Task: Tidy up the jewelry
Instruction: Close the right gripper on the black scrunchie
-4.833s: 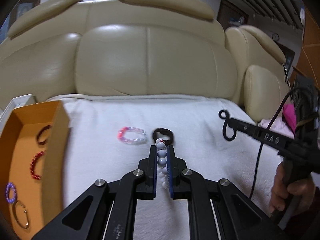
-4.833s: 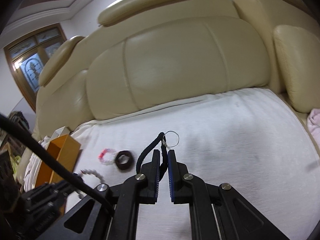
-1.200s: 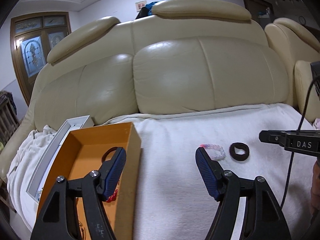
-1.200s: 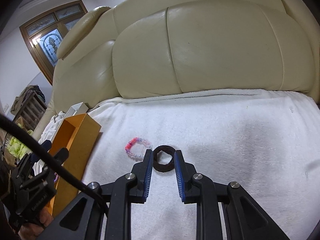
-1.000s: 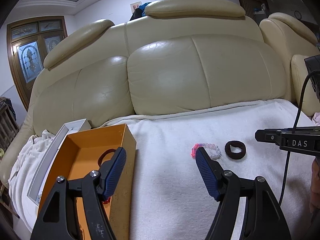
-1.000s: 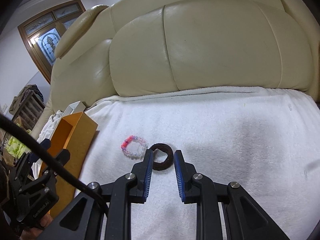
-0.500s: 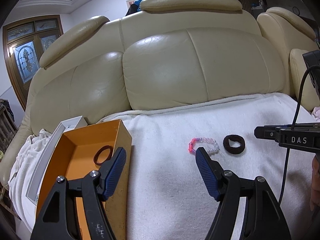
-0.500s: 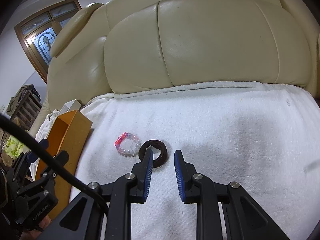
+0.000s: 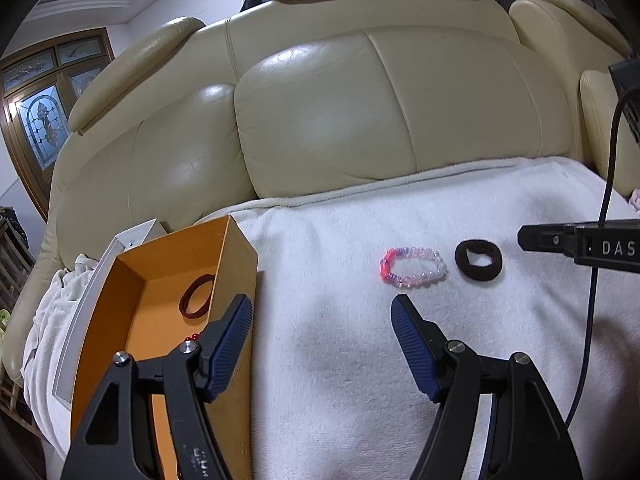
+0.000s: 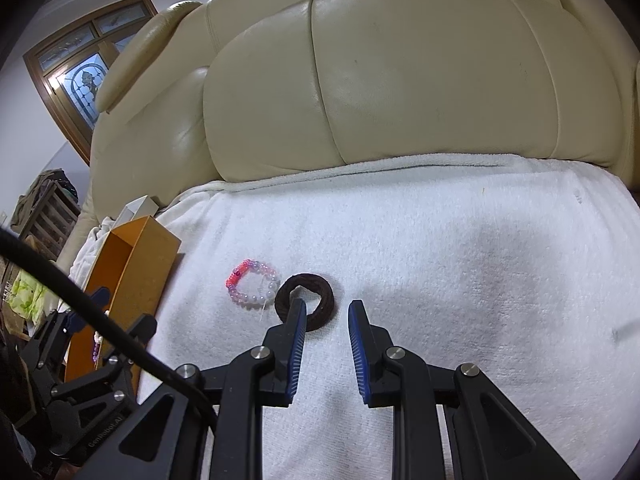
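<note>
In the left wrist view, a pink and clear bead bracelet (image 9: 412,268) and a black hair tie (image 9: 479,260) lie side by side on the white towel (image 9: 340,380). My left gripper (image 9: 322,304) hangs open and empty, short of the bracelet, its left finger over the wall of the orange box (image 9: 236,256). Inside the box lie a dark red hair tie (image 9: 196,296) and some red beads (image 9: 194,336). My right gripper (image 10: 327,306) is open with a narrow gap and holds nothing. Its left fingertip covers the near edge of the black hair tie (image 10: 316,284), beside the bracelet (image 10: 252,284).
The towel covers the seat of a cream leather sofa (image 9: 360,112), whose backrest rises just behind. A white lid (image 9: 132,236) sits behind the orange box (image 10: 136,264). A black cable (image 9: 592,320) hangs from the right gripper's handle. Bare towel stretches to the right.
Earlier the left gripper held white beads and the right a black cord; both are empty now. In the last second the black tie drifted from between the right fingertips to behind the left one.
</note>
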The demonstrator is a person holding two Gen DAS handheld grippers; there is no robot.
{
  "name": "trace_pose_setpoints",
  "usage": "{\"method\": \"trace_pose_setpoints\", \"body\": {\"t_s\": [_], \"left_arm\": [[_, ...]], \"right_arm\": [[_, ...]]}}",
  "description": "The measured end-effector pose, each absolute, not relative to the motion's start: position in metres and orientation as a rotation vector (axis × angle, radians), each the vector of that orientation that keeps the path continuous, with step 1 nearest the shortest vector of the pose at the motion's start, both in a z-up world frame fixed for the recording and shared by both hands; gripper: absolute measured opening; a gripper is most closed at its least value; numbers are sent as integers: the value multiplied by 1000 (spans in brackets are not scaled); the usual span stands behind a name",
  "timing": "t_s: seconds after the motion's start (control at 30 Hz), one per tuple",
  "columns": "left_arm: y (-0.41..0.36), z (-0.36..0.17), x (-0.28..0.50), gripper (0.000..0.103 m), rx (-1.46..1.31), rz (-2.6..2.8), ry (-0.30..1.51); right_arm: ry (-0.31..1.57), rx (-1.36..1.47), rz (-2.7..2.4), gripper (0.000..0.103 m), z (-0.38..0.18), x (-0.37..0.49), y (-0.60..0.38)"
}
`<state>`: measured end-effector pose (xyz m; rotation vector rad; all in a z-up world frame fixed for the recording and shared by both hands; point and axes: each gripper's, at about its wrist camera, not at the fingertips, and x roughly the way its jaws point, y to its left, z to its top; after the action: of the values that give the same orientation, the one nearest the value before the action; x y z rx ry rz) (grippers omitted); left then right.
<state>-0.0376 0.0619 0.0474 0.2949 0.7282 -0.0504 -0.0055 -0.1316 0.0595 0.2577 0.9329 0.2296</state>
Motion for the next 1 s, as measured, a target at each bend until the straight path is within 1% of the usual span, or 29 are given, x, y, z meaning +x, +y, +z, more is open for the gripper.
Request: {"method": "trace_pose_setpoints", "body": {"t_s": [0.3,0.5,0.57,0.6,0.63,0.67,0.7,0.8,1.0], "left_arm": [[72,39,-32,73,261,-57,784],[84,35,-31,73,207,-61,810],[86,35,-30,73,194,-59,815],[87,35,-29,73,186,-60,817],[87,34,-29,73,179,-62,819],[88,34,-28,73,168,-65,821],[88,35,-27,73,156,-68,822],[86,36,-25,73,118,-83,822],[73,35,-18,73,69,-97,818]], "right_arm": [[954,272,216,24,52,5,-122],[1007,232,169,24,28,25,-109],[991,201,158,25,23,28,-105],[984,182,156,24,24,28,-103],[981,166,156,21,25,28,-101],[975,153,155,13,26,26,-100],[973,144,155,12,26,25,-100],[960,117,143,12,29,21,-106],[974,149,137,12,35,15,-134]]}}
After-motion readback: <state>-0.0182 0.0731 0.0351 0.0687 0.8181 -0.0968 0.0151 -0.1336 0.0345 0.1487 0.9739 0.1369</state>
